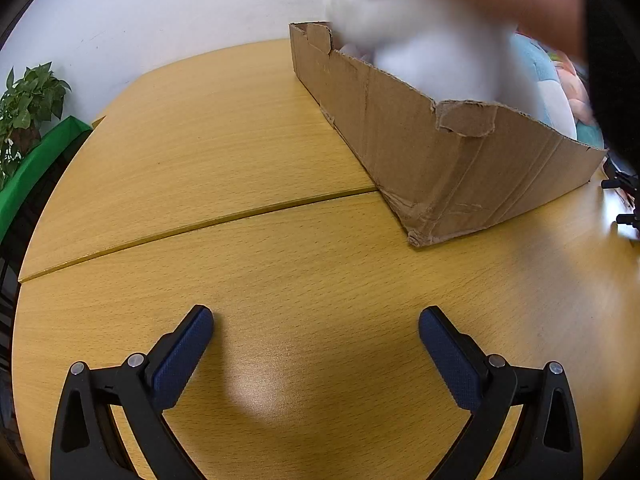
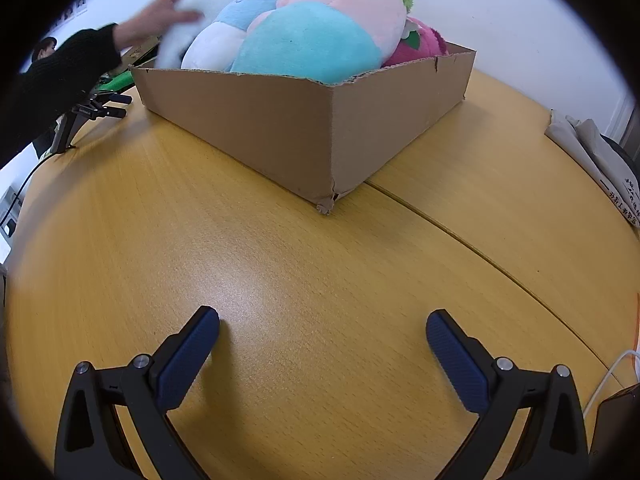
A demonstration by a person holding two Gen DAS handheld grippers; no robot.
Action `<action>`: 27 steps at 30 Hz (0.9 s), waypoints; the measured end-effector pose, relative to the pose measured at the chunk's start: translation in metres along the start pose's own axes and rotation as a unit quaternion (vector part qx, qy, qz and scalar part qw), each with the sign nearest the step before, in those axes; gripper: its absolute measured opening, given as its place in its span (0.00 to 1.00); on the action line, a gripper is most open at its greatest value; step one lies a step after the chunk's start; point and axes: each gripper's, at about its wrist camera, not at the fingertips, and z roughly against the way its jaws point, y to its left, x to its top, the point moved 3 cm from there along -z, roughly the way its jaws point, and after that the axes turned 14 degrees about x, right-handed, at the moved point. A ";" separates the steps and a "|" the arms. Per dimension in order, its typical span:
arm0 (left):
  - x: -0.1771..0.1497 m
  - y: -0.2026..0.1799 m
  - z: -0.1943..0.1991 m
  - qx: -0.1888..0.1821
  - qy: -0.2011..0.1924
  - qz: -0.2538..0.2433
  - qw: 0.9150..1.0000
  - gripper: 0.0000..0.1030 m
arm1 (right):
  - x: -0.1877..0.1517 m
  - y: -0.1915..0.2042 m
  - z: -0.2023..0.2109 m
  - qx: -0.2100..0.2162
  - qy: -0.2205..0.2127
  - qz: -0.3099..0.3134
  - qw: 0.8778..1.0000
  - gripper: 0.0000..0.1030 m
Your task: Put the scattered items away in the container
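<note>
Wooden worktop lies bare under both claws, left claw and right claw spread wide, holding nothing. Ahead sits a torn cardboard box heaped with plush toys; a bare hand presses a white plush in at its far-left end. Far right, a bag's print is unreadable.

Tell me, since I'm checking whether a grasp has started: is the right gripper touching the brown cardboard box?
Apart. The right wrist view shows bare yellow wooden table between the open right gripper and the brown cardboard box.
</note>
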 end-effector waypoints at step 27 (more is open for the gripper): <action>0.000 0.000 0.000 0.000 0.000 0.000 1.000 1.00 | -0.002 0.001 -0.001 -0.003 0.000 -0.002 1.000 1.00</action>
